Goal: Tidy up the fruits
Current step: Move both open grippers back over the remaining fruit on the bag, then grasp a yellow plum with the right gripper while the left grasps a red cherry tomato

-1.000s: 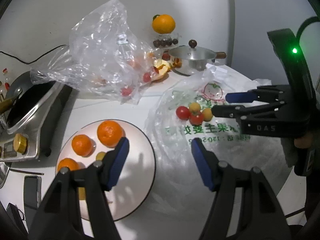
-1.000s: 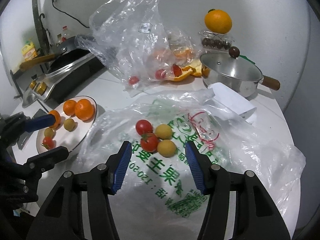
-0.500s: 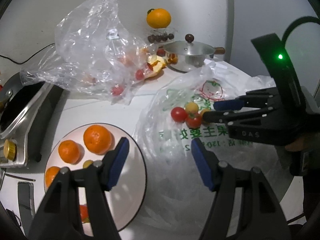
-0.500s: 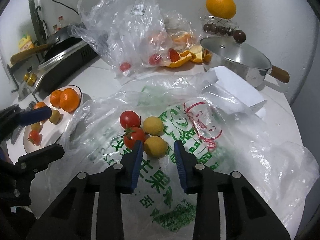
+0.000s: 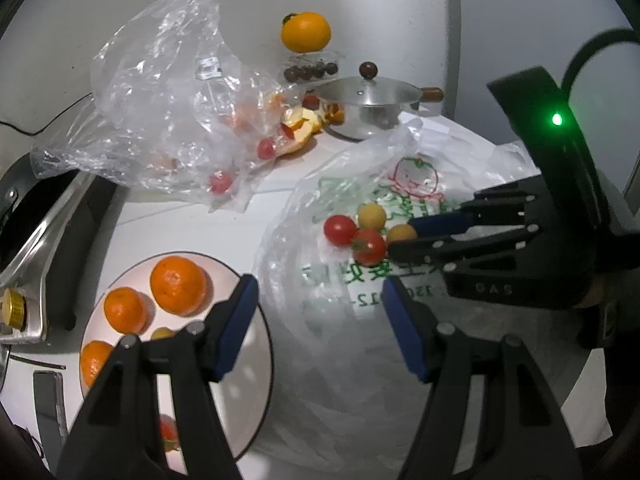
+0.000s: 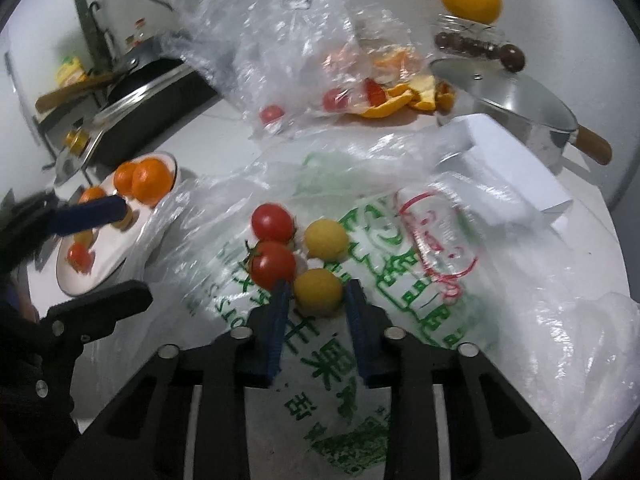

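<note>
Two red cherry tomatoes (image 6: 272, 222) and two yellow ones lie on a printed plastic bag (image 6: 400, 320). My right gripper (image 6: 317, 286) is closing on the nearer yellow tomato (image 6: 318, 292), with its blue pads against both sides. The left wrist view shows that same gripper (image 5: 402, 236) reaching in from the right, pinching the yellow tomato (image 5: 400, 232). My left gripper (image 5: 319, 284) hangs open and holds nothing, above the gap between the bag and a white plate (image 5: 248, 400). On the plate are three oranges (image 5: 178, 286) and a few small tomatoes.
A crumpled clear bag (image 5: 160, 100) with red tomatoes and orange peel (image 5: 302, 124) lies behind. A lidded steel pot (image 5: 368, 96) and an orange (image 5: 306, 32) on a jar stand at the back. A stove with a pan (image 5: 40, 220) is on the left.
The right gripper's jaws have narrowed from wide apart to pinching the nearer yellow tomato, and it has come lower. The left gripper has drifted slightly right, still open.
</note>
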Tool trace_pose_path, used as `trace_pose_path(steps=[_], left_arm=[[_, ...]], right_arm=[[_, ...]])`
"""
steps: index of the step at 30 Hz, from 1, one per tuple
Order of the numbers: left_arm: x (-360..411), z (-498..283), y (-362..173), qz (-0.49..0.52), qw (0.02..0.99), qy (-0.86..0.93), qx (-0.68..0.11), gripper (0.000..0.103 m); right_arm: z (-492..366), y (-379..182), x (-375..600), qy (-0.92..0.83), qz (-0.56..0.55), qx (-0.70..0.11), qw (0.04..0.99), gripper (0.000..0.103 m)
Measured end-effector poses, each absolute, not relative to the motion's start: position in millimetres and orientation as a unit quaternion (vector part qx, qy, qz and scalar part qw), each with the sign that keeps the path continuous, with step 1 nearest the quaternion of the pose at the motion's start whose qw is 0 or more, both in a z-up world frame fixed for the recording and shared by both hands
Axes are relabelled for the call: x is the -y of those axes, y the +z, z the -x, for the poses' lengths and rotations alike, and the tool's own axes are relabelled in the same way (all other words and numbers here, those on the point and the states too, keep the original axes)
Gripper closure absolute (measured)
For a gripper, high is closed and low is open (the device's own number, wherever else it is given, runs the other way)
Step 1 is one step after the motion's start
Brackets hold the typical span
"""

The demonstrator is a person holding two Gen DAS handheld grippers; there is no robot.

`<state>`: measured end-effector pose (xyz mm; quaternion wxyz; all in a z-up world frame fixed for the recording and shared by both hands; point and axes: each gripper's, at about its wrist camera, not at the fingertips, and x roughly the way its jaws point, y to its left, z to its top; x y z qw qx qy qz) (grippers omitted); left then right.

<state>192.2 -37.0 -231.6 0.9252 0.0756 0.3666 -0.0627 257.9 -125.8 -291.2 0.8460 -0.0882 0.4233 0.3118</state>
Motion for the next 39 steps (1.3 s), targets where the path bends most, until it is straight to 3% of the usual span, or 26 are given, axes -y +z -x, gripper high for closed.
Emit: trace_pose_path(steps=[21,23,34,39], left_arm=[[82.0,-227.3,-245.9,-0.116,0.915,-0.083,-0.378,0.038],[84.2,-231.0,-249.1,-0.119,0.912,-0.084,-0.382,0.046],[82.9,-252.5,-267.8,-0.117,0.904,-0.067,-0.406,0.062],[81.1,-255.1,-272.2,-0.11,0.902,-0.072,-0.412,0.064]], right_arm=[[-256.6,-286.0,179.6,0.297,0.046,-0.397,0.867,0.075],[-258.9,-286.9,182.2,0.298,0.038,-0.4,0.866,0.075],[-257.2,-285.1,186.9,0.314,0.027,-0.394,0.863,0.075],[-258.3,-286.0,187.3,0.314,0.024,-0.397,0.862,0.075]])
